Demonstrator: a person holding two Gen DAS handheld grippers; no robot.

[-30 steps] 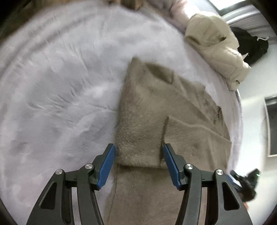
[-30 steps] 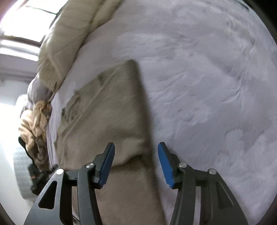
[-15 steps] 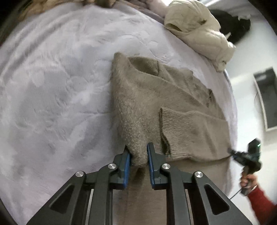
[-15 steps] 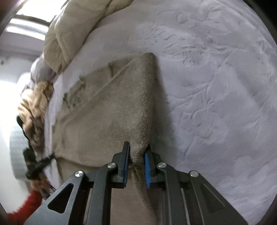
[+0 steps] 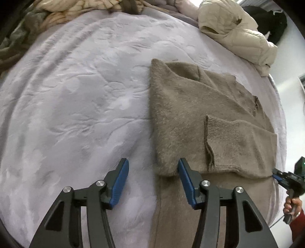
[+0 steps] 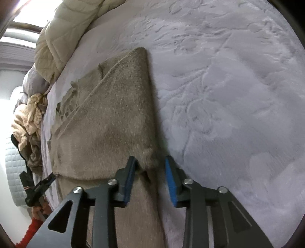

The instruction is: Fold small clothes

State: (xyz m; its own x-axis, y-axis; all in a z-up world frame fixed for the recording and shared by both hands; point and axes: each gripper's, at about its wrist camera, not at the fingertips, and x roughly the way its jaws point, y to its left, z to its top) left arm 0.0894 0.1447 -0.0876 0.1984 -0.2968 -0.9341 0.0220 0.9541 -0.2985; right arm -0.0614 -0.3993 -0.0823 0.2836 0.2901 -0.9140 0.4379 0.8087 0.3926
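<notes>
A taupe fuzzy sweater [image 5: 183, 114] lies folded on the lilac bed cover [image 5: 72, 99], a ribbed cuff [image 5: 221, 133] resting on top. My left gripper [image 5: 152, 167] is open just in front of the fold's near left corner; its right finger touches the folded edge. In the right wrist view the same sweater [image 6: 114, 118] runs away from my right gripper [image 6: 150, 164]. That gripper is open, and the fold's near right corner sits loosely between its blue pads. Each gripper shows small at the edge of the other's view, the right gripper [image 5: 286, 178] and the left gripper [image 6: 41, 184].
A cream puffer jacket [image 5: 238, 32] lies at the bed's far edge, with a black garment [image 5: 270, 21] behind it. A heap of knitted clothes [image 5: 57, 11] is at the far left. A hand in a red sleeve [image 5: 293, 208] holds the right gripper.
Half a second ago both grippers were shut on the sweater's folded edge. Both have since opened and let it go, and the fold lies flat on the lower layer.
</notes>
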